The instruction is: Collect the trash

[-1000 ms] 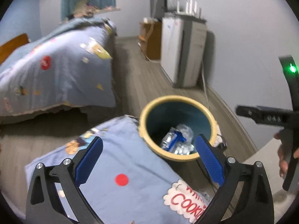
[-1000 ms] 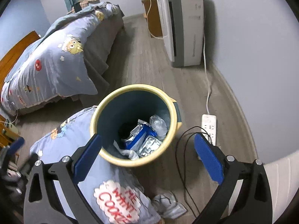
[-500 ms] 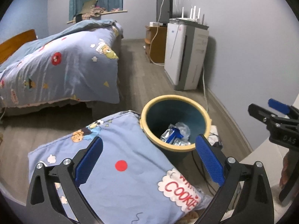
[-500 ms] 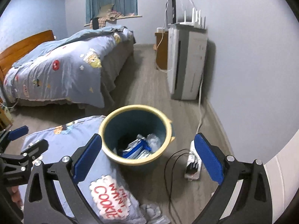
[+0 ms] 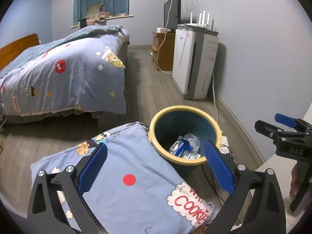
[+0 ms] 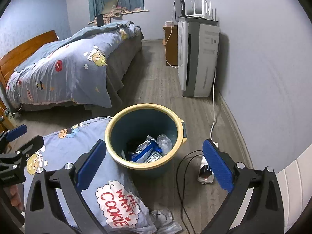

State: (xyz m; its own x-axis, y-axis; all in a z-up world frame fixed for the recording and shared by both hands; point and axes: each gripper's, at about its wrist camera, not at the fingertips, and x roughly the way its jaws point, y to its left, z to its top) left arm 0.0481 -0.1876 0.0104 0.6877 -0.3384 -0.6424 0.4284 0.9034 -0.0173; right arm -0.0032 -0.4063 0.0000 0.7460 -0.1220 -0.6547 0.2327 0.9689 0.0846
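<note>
The bin (image 6: 144, 136) is a round, dark teal tub with a cream-yellow rim, standing upright and open on the wood floor, its side touching a blue cartoon-print pillow. At its bottom lies the trash (image 6: 149, 151): crumpled silver and blue wrappers and a clear plastic piece, heaped together.

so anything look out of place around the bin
Yes: a cartoon-print pillow lies on the floor against the trash bin, and crumpled wrappers sit on the floor by its corner, outside the bin.
</note>
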